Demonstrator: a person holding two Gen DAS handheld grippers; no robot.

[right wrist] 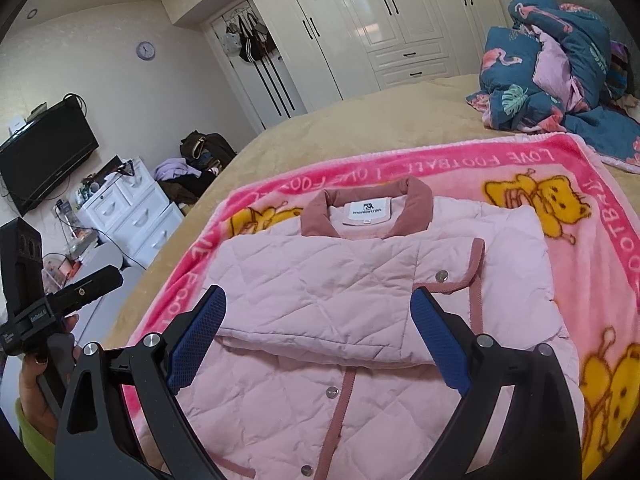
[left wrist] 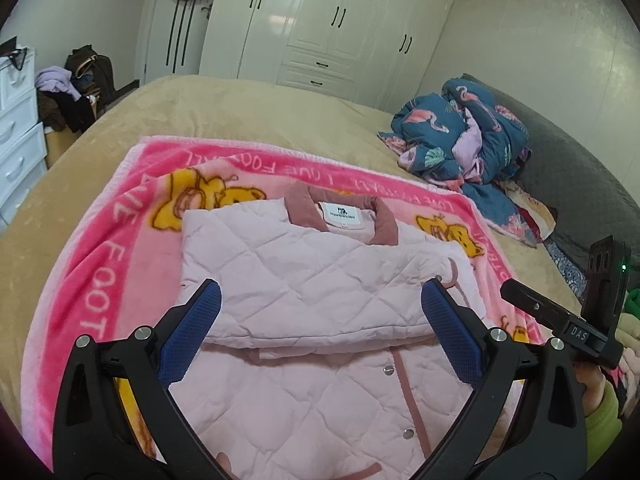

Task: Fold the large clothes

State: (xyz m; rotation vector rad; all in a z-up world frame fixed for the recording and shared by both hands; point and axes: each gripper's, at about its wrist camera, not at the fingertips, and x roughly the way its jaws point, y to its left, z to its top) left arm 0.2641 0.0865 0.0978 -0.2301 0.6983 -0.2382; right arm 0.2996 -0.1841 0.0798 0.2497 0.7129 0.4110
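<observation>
Left wrist: jacket (left wrist: pixel 320 280) on blanketed bed (left wrist: pixel 248 112).

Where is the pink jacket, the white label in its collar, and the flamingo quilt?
pink jacket (right wrist: pixel 320 280): right wrist view, on its folded quilted panel.
white label (right wrist: pixel 366 213): right wrist view, middle of the tag inside the collar.
flamingo quilt (left wrist: pixel 460 128): left wrist view, on the bundled blue fabric.

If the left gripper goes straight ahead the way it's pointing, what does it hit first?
Probably the folded-over sleeve of the pink quilted jacket, lying between the left gripper's open fingers; depth is unclear.
</observation>
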